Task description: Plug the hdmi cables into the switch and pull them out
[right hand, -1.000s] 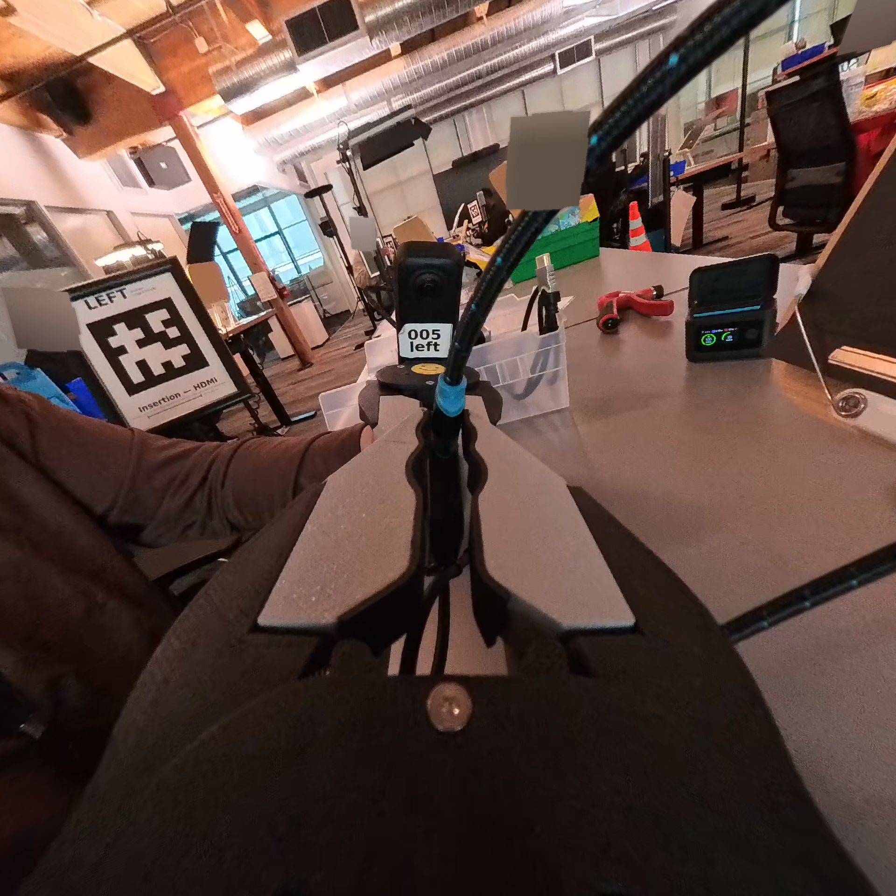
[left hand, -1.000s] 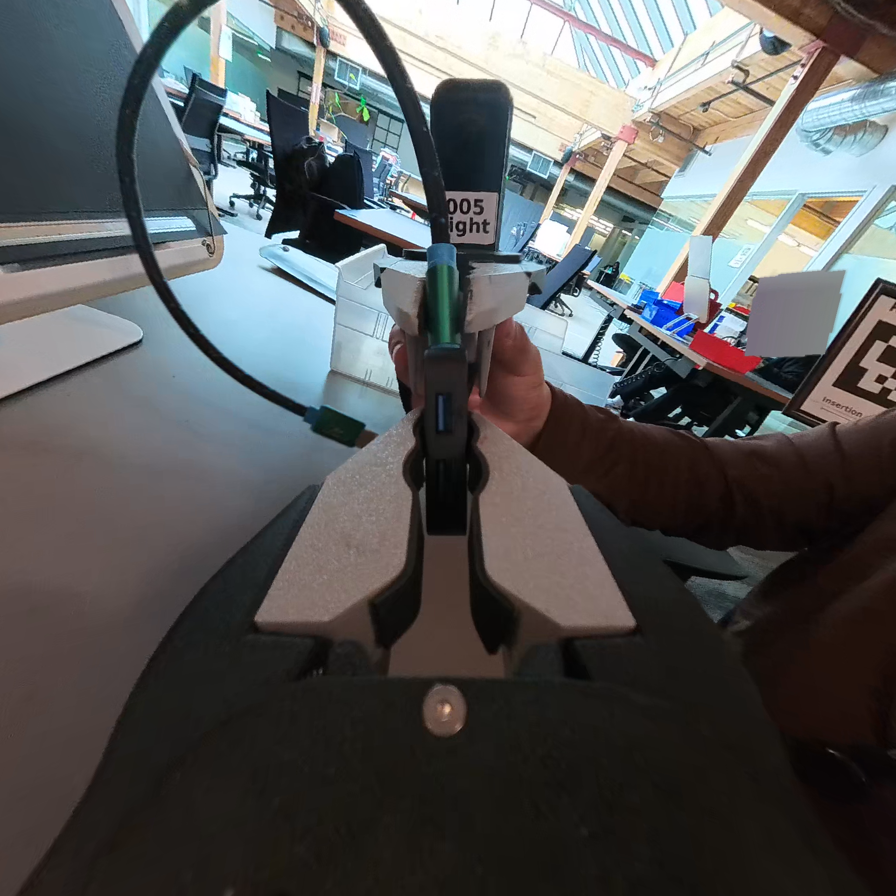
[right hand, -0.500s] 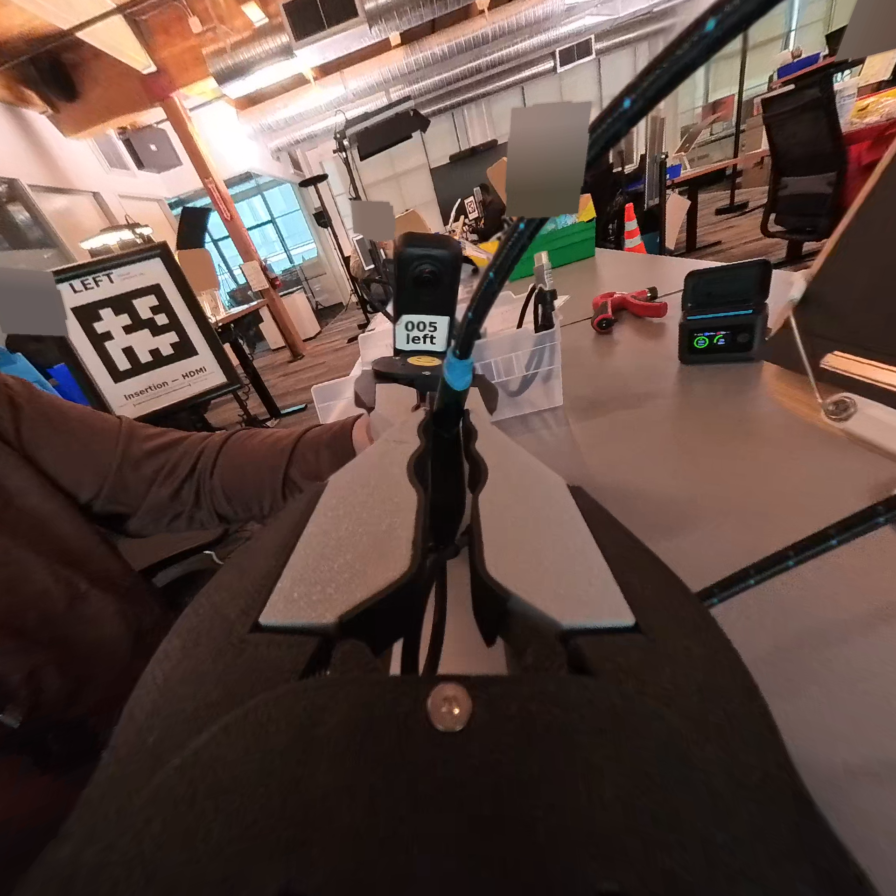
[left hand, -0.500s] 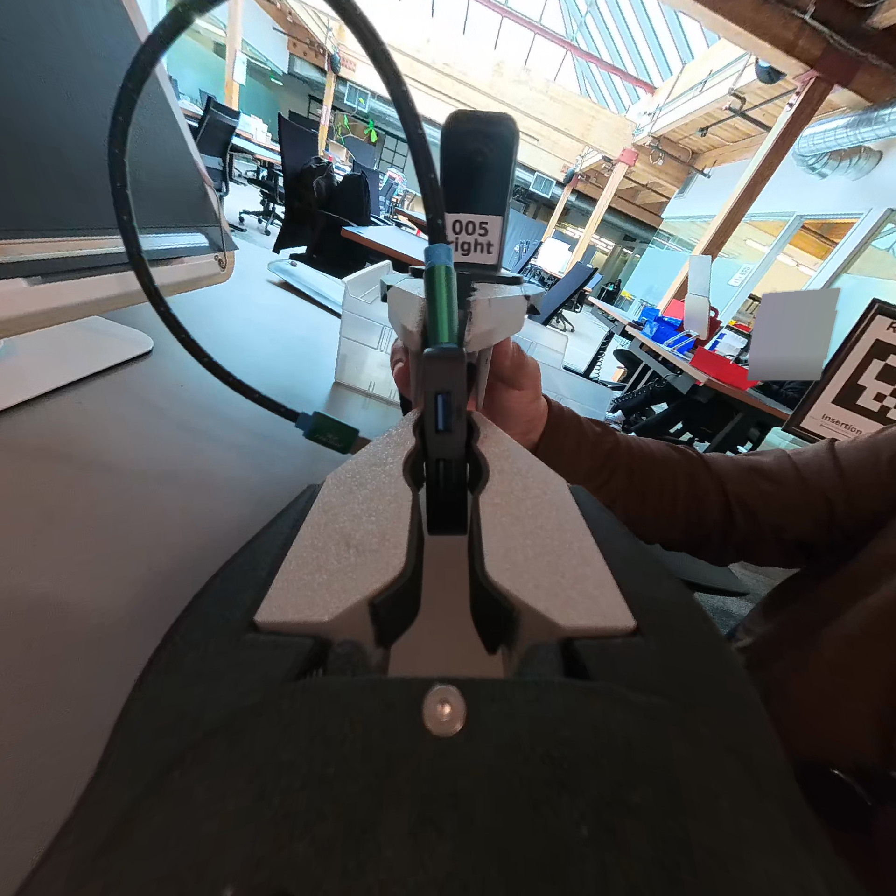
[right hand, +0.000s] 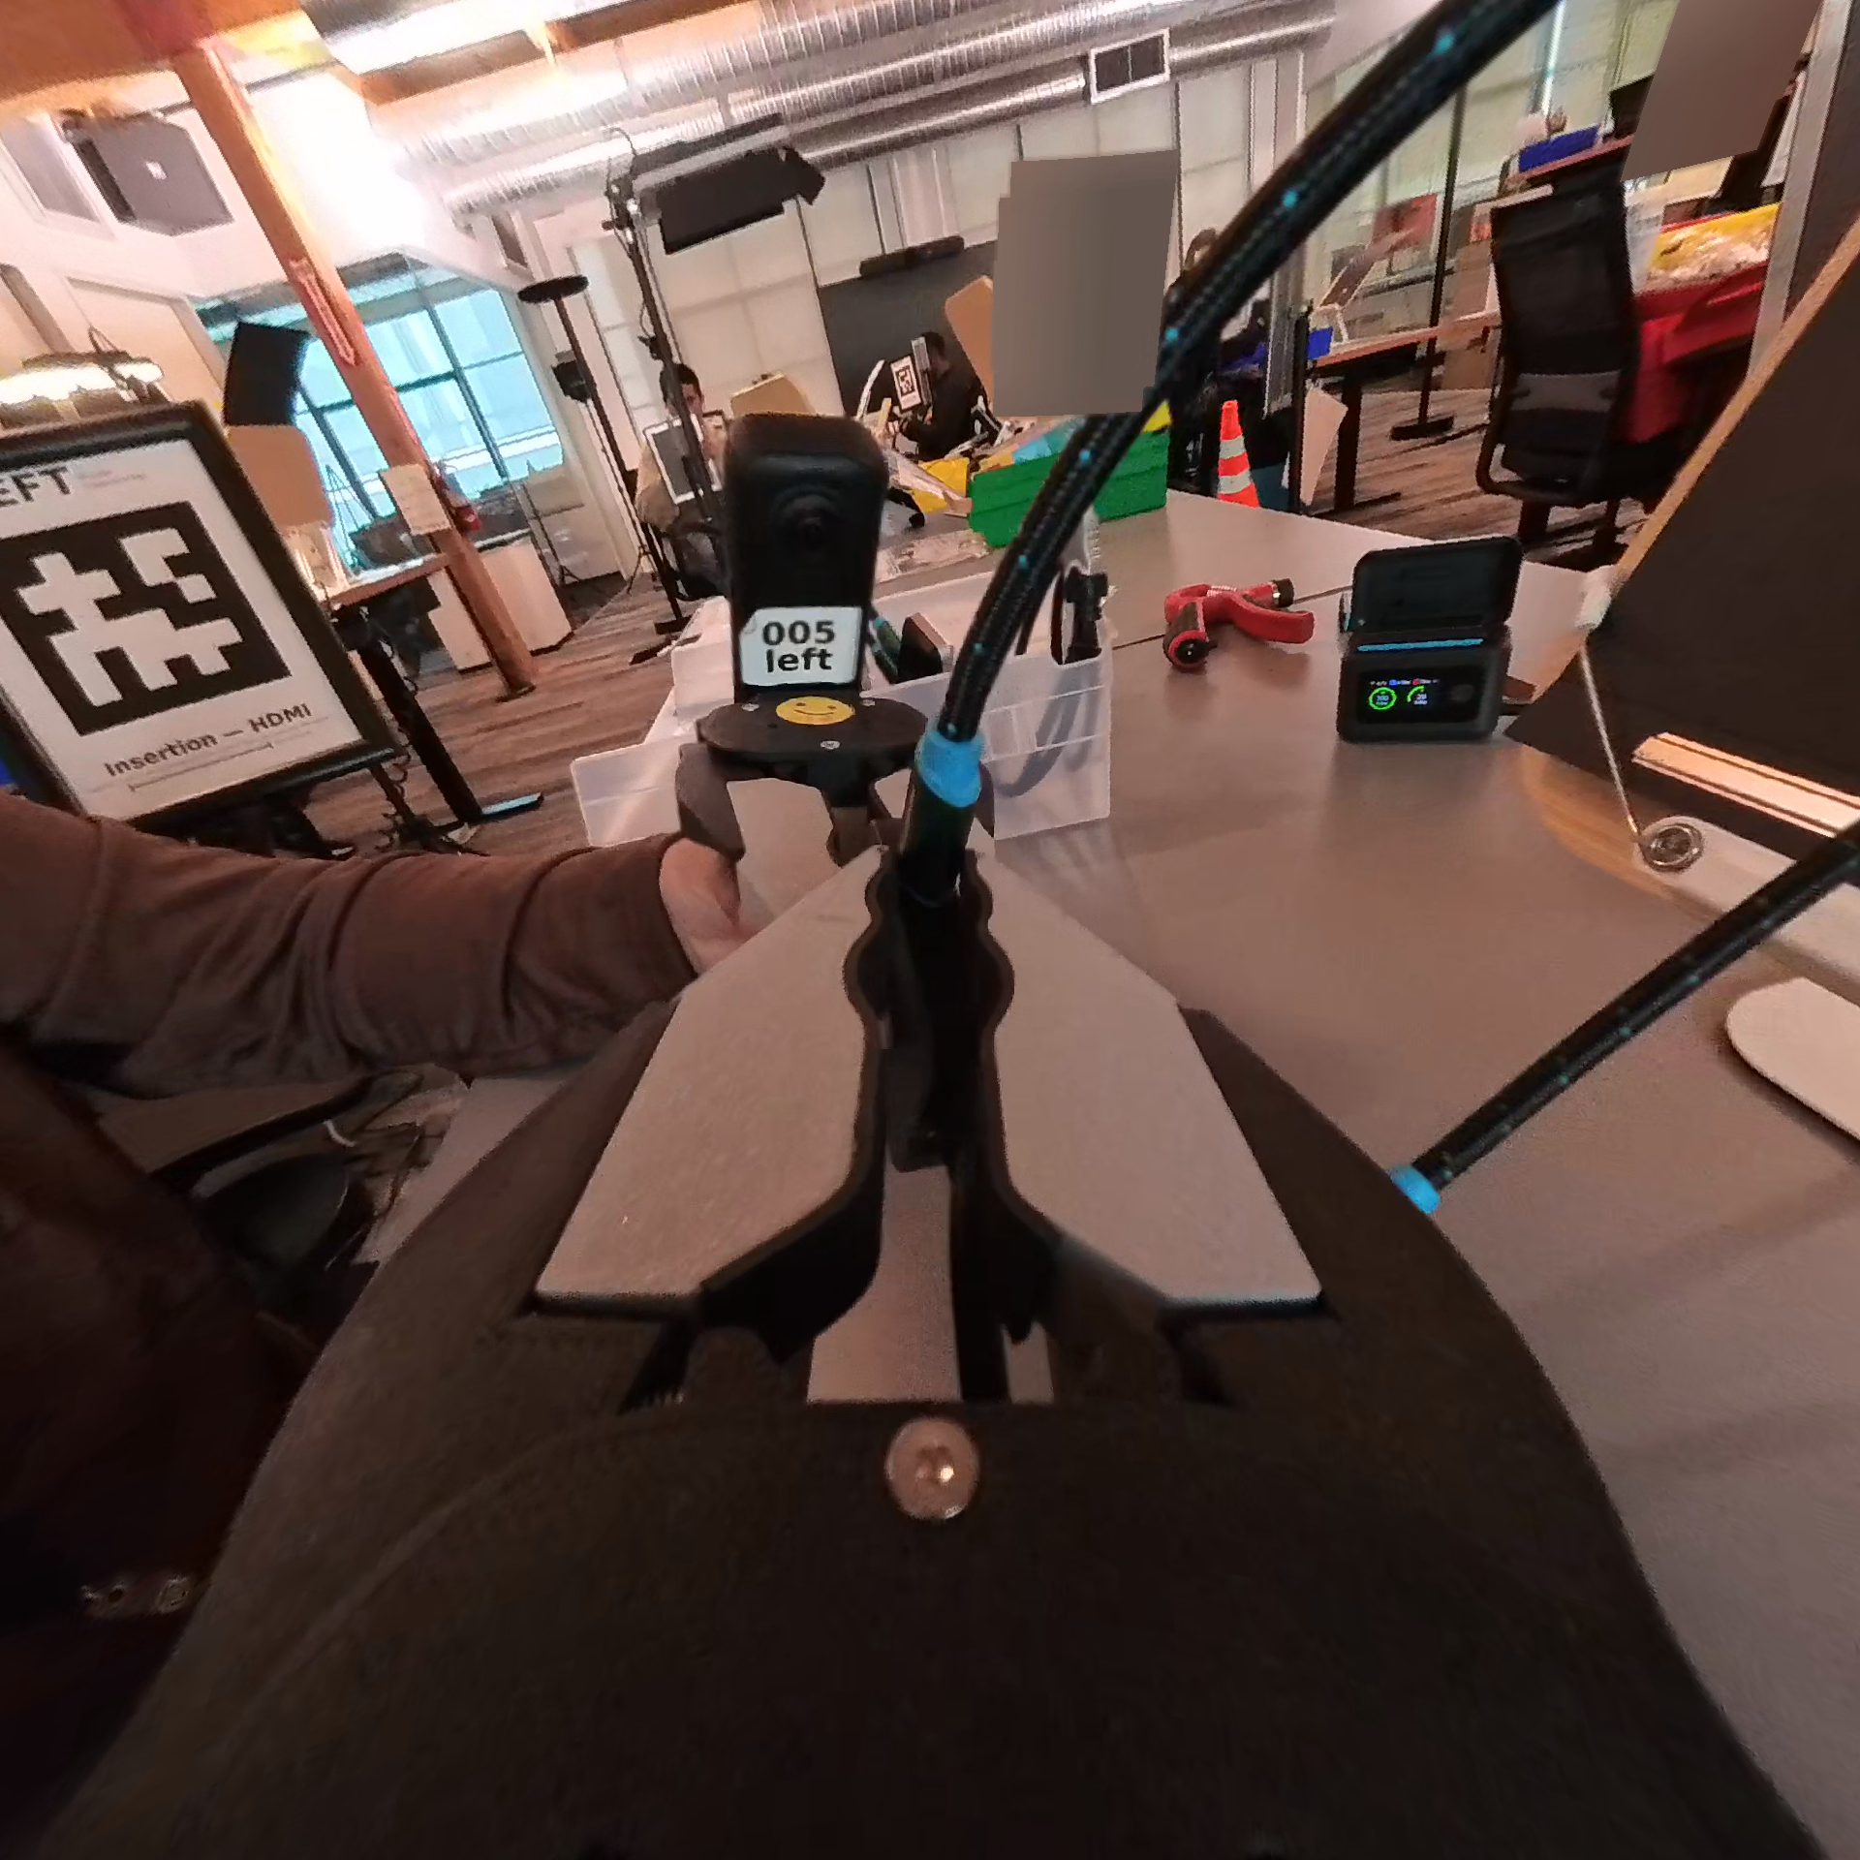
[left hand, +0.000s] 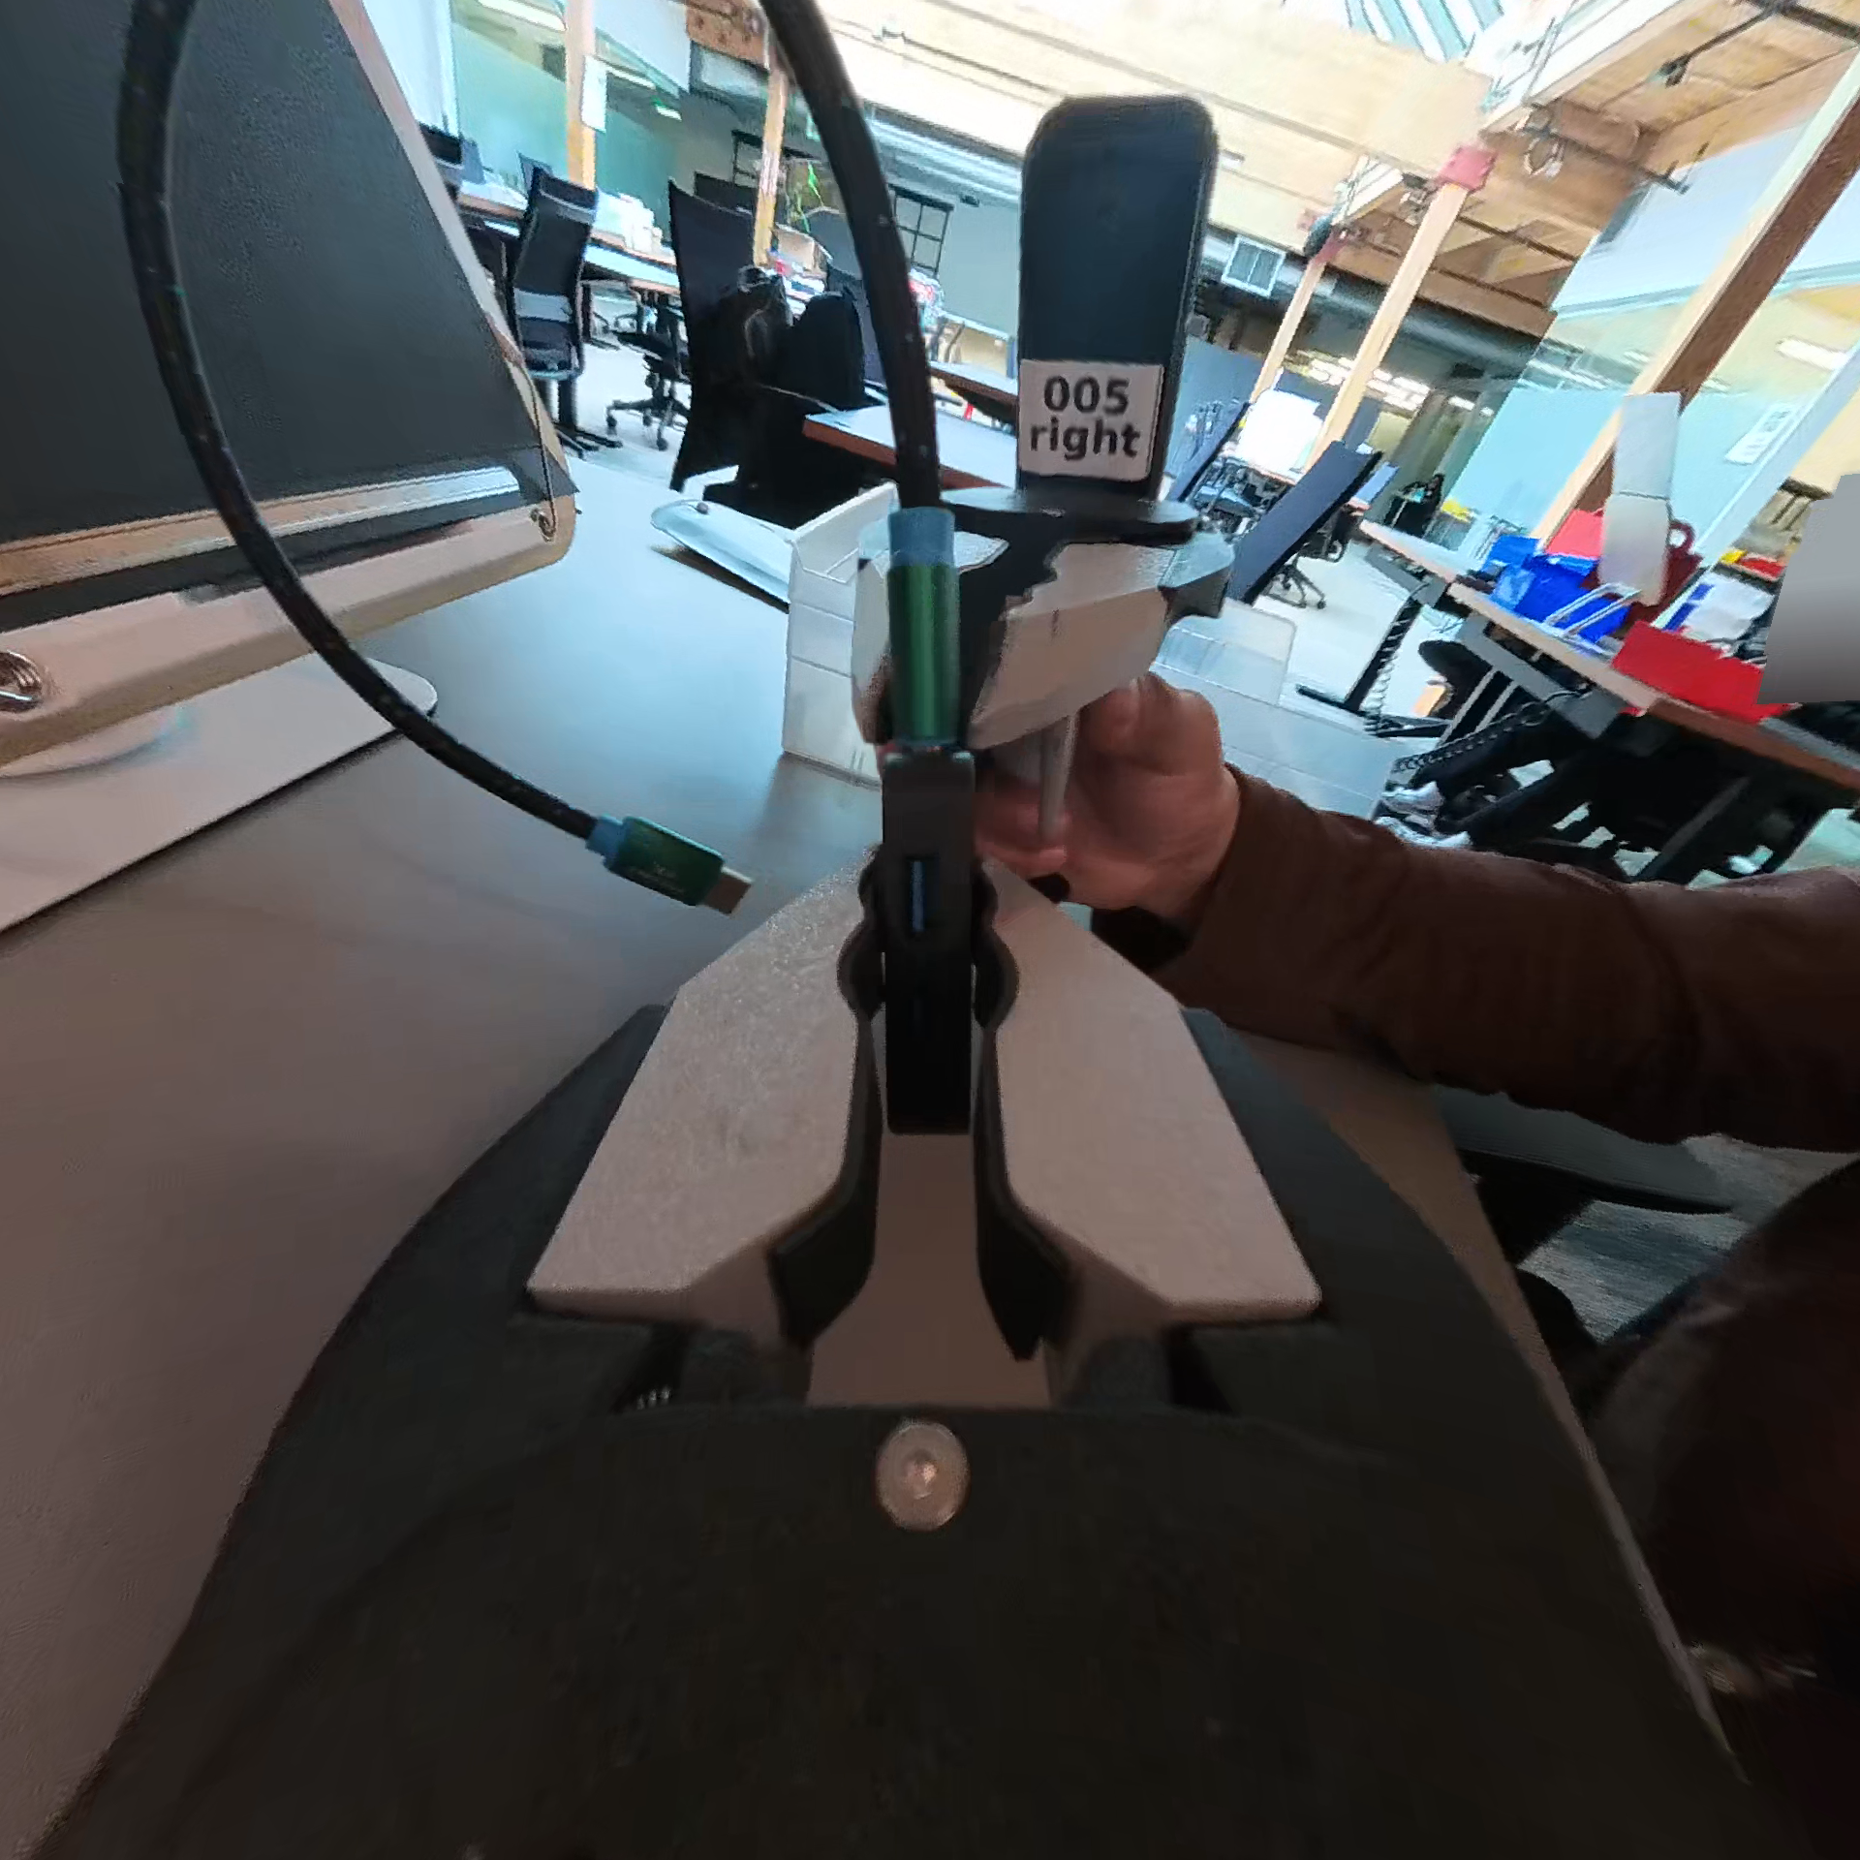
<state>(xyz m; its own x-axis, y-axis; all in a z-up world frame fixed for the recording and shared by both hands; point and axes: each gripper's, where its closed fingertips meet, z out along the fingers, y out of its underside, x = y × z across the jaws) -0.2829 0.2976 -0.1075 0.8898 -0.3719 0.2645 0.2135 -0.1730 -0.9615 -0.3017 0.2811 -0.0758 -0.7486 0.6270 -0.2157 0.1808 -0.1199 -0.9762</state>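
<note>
In the left wrist view my left gripper [left hand: 926, 906] is shut on the thin black switch [left hand: 926, 1006], which stands upright between its fingers. A green HDMI plug [left hand: 921, 644] with a blue collar stands on the switch's top end; I cannot tell how deep it sits. My right gripper [left hand: 931, 725] faces me and is shut on that plug. The black braided cable [left hand: 191, 403] loops up and round to a loose green plug [left hand: 664, 861] above the desk. In the right wrist view my right gripper [right hand: 926, 886] grips the dark plug [right hand: 931, 835]; the left gripper [right hand: 795, 805] is behind it.
A monitor [left hand: 201, 302] stands at the left on the grey desk [left hand: 252, 1057]. A clear plastic bin [right hand: 1047, 745], a red hand tool [right hand: 1238, 619] and a small black device with a lit screen [right hand: 1424, 674] sit behind. A brown-sleeved arm [left hand: 1459, 966] reaches in. A marker board [right hand: 151, 624] stands off the desk. The tips of both grippers are at nearly the same place.
Both grippers stay shut. The right gripper has shifted to the right in the left wrist view, and the left gripper to the left in the right wrist view. The monitor looks nearer.
</note>
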